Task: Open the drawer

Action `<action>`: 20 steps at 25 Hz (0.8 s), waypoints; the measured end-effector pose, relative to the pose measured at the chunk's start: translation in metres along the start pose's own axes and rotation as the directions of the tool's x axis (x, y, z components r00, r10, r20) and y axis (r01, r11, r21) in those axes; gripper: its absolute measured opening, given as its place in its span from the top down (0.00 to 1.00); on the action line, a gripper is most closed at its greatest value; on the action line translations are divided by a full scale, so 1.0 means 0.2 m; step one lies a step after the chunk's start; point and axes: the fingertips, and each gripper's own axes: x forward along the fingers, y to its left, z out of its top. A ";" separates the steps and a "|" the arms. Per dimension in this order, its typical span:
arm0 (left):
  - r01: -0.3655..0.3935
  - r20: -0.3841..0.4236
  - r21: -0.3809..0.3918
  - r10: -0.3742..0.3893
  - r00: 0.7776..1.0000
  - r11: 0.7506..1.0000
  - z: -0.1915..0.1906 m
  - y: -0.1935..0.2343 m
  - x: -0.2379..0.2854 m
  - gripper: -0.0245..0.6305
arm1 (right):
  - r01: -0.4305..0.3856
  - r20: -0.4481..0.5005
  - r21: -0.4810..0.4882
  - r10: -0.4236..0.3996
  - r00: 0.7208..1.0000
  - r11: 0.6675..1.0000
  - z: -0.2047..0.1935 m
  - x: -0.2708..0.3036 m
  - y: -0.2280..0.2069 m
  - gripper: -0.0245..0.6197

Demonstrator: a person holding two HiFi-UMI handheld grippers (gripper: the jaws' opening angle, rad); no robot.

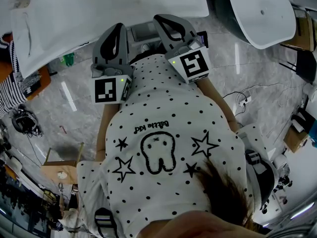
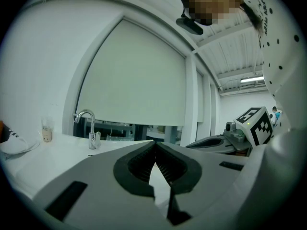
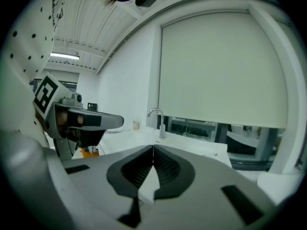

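No drawer shows plainly in any view. In the head view my left gripper [image 1: 118,28] and right gripper [image 1: 162,20] are held side by side in front of the person's dotted white shirt, pointing at the edge of a white counter [image 1: 109,6]. In the left gripper view the left gripper [image 2: 154,143] is shut, its ribbed pads meeting with nothing between them, and the right gripper [image 2: 213,142] lies to its right. The right gripper [image 3: 153,147] is likewise shut and empty in its own view, with the left gripper [image 3: 93,121] at its left.
A chrome faucet [image 2: 86,124] [image 3: 156,116] stands on the counter before a window with a drawn blind [image 2: 134,75]. A small cup [image 2: 46,134] sits near the wall. A round white table [image 1: 262,14] is at the right, and cables [image 1: 242,99] lie on the marble floor.
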 end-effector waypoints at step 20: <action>-0.015 0.025 -0.015 0.015 1.000 1.000 0.02 0.00 0.00 0.96 | -0.007 0.001 -0.010 0.007 1.000 1.000 0.01 -0.01 0.01 0.94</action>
